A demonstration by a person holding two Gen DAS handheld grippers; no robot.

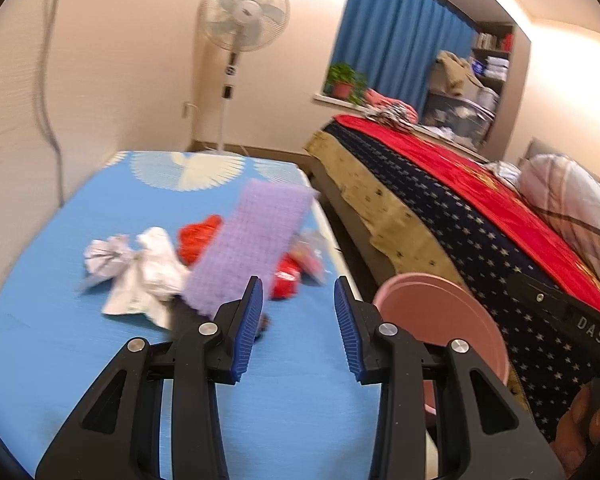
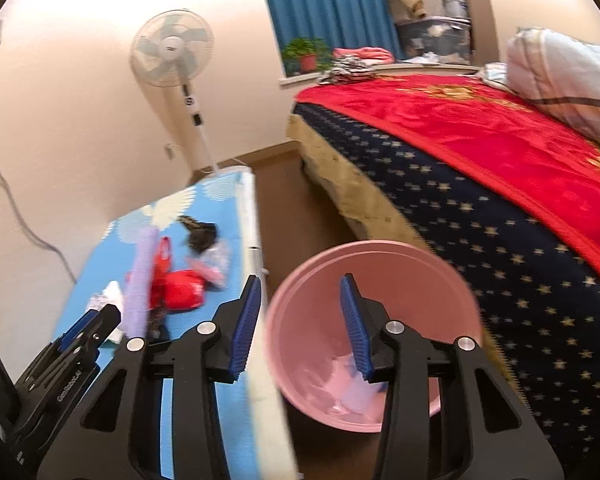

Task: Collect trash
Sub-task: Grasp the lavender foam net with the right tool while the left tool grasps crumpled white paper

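Facing: a blue-covered worktop (image 1: 52, 344) strewn with trash, a bed (image 1: 480, 216) to its right, a pink bin (image 2: 380, 280) on the floor between them.
Left hand-held gripper (image 1: 298, 328): jaws partly apart with nothing between the blue pads; it hangs over the near part of the worktop, short of the trash.
Right hand-held gripper (image 2: 300, 326): jaws partly apart and empty; its left finger lies over the worktop's white edge, its right finger over the mouth of the bin.
Trash pile: crumpled white paper (image 1: 108, 256) at the left, a white wrapper (image 1: 148, 280) beside it, red plastic packaging (image 1: 198, 236) behind, all blurred.
Purple mat: a lilac textured sheet (image 1: 256, 240) stands tilted across the pile, its lower end just beyond the left gripper's left finger.
Dark scrap: a black crumpled item (image 2: 200, 236) lies farther back on the worktop, seen in the right wrist view.
Clear wrapper: a pale transparent piece (image 2: 216, 264) lies between the dark scrap and the red packaging.
Bin contents: pale, pinkish-white scraps (image 2: 352, 384) lie at the bottom.
Room: a standing fan (image 1: 244, 12) by the wall, blue curtains (image 1: 400, 36), a potted plant (image 1: 342, 80) on the sill.
Bed: red blanket (image 2: 480, 132) over a navy starred cover (image 2: 520, 280), a pillow (image 2: 560, 76) at its head.
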